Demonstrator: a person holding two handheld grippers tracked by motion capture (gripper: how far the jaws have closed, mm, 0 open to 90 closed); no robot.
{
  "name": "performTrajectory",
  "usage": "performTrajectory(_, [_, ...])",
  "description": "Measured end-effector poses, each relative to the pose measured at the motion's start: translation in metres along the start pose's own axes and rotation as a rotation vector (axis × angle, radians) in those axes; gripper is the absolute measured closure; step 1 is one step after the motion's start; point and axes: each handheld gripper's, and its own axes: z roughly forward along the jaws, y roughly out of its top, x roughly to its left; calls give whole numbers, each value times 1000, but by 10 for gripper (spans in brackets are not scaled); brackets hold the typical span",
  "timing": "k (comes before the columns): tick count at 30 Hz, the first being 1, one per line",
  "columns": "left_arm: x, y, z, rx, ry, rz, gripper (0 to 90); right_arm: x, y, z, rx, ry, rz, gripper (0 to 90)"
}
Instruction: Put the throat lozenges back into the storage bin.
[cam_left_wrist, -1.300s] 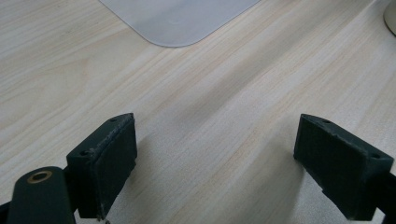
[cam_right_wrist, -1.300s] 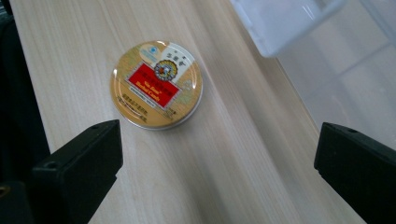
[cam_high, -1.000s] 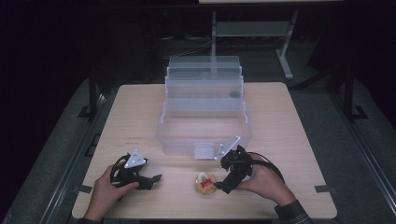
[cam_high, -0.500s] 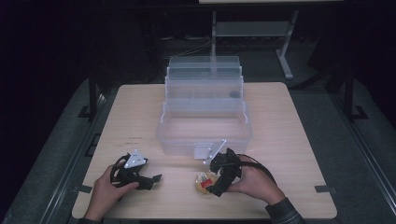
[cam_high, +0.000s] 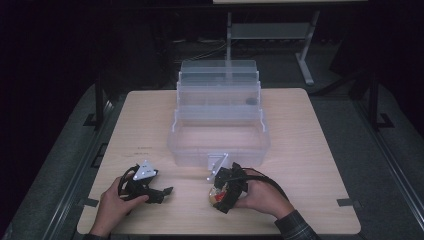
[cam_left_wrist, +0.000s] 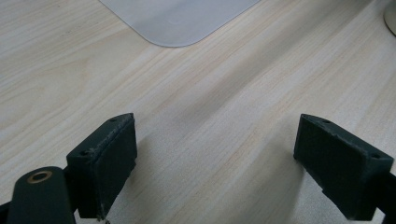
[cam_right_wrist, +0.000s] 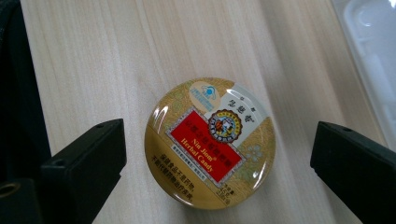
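A round gold tin of herbal candy (cam_right_wrist: 210, 142) with a red label lies flat on the wooden table (cam_high: 310, 150). My right gripper (cam_right_wrist: 219, 147) points down over it, one jaw on each side of the tin with a gap at both. Its jaws have just been closing a little and the pads do not press on the tin. In the high view the tin (cam_high: 214, 195) peeks out beneath the right gripper (cam_high: 221, 196) near the front edge. My left gripper (cam_high: 164, 193) rests low at the front left, open, and between its jaws (cam_left_wrist: 215, 154) there is bare wood.
A clear plastic tiered box (cam_high: 190, 150) stands open in the middle of the table, its latch (cam_high: 217, 162) hanging just behind my right gripper. A corner of the box (cam_left_wrist: 177, 18) lies ahead of the left gripper, and its edge (cam_right_wrist: 373, 56) is right of the tin.
My right hand has moved left and down from beside the box's latch until the gripper stands over the candy tin. The left hand has stayed where it was.
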Motion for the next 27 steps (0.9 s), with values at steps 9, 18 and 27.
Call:
performTrajectory(9, [0, 0, 0, 0, 1, 1, 123, 3, 3, 10, 32, -4, -6, 49])
performTrajectory(18, [0, 0, 0, -1, 1, 1, 123, 5, 5, 16, 60, -9, -11, 86])
performTrajectory(27, [0, 0, 0, -1, 1, 1, 123, 7, 5, 19, 73, -22, -11, 149])
